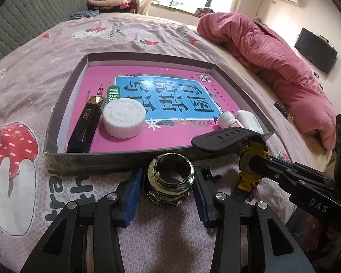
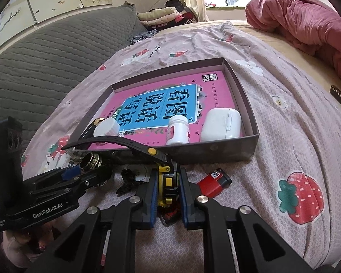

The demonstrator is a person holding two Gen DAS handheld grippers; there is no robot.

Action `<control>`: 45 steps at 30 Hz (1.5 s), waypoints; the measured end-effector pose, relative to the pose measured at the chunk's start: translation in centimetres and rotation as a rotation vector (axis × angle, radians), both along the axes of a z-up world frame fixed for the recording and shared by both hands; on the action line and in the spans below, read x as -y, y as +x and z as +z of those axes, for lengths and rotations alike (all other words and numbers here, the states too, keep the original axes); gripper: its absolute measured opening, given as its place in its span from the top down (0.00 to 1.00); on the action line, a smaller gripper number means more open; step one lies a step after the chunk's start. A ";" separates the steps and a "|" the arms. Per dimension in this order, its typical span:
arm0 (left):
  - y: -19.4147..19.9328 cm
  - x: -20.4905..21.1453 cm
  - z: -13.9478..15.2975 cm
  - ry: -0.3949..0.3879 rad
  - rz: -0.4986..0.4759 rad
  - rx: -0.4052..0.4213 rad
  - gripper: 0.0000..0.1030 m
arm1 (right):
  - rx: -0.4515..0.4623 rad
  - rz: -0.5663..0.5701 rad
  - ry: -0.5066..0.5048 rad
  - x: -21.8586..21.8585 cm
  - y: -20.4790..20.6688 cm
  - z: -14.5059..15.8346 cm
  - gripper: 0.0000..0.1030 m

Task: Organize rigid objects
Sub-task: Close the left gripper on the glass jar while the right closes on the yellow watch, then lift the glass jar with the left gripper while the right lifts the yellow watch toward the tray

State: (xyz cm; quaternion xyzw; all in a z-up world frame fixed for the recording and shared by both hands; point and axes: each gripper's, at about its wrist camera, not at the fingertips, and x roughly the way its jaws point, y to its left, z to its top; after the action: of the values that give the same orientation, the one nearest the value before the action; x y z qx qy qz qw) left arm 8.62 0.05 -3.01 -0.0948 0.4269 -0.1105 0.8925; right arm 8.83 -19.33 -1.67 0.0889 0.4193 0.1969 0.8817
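Observation:
A small open glass jar (image 1: 169, 182) with a dark inside stands on the bedspread just before the grey box (image 1: 116, 161). My left gripper (image 1: 168, 174) is shut on it, blue pads (image 1: 134, 191) pressed on both sides. To its right, my right gripper (image 2: 168, 177) is shut on a yellow and black watch (image 2: 167, 188), whose black strap (image 2: 116, 141) arches up over the box's near wall. The right wrist view shows the jar (image 2: 91, 160) in the left gripper (image 2: 86, 168).
The box (image 2: 250, 134) holds a pink book (image 2: 216, 91), a black tube (image 1: 86, 125), a white cap (image 1: 124, 120), a small white bottle (image 2: 178, 132) and a white case (image 2: 222, 122). A red lighter (image 2: 213, 182) and a small black item (image 2: 127, 179) lie near the watch. A pink quilt (image 1: 284, 68) is heaped at right.

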 end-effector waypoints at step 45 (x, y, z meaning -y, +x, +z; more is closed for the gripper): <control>-4.3 -0.5 5.2 0.057 0.007 0.190 0.64 | 0.130 -0.075 0.039 1.9 -2.8 5.5 0.84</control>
State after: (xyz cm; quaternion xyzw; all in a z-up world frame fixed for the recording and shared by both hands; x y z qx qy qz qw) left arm 4.35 0.56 2.20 -0.0600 0.3430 -0.1038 0.9316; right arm 6.07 -21.22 3.82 0.1089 0.3537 0.1773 0.9119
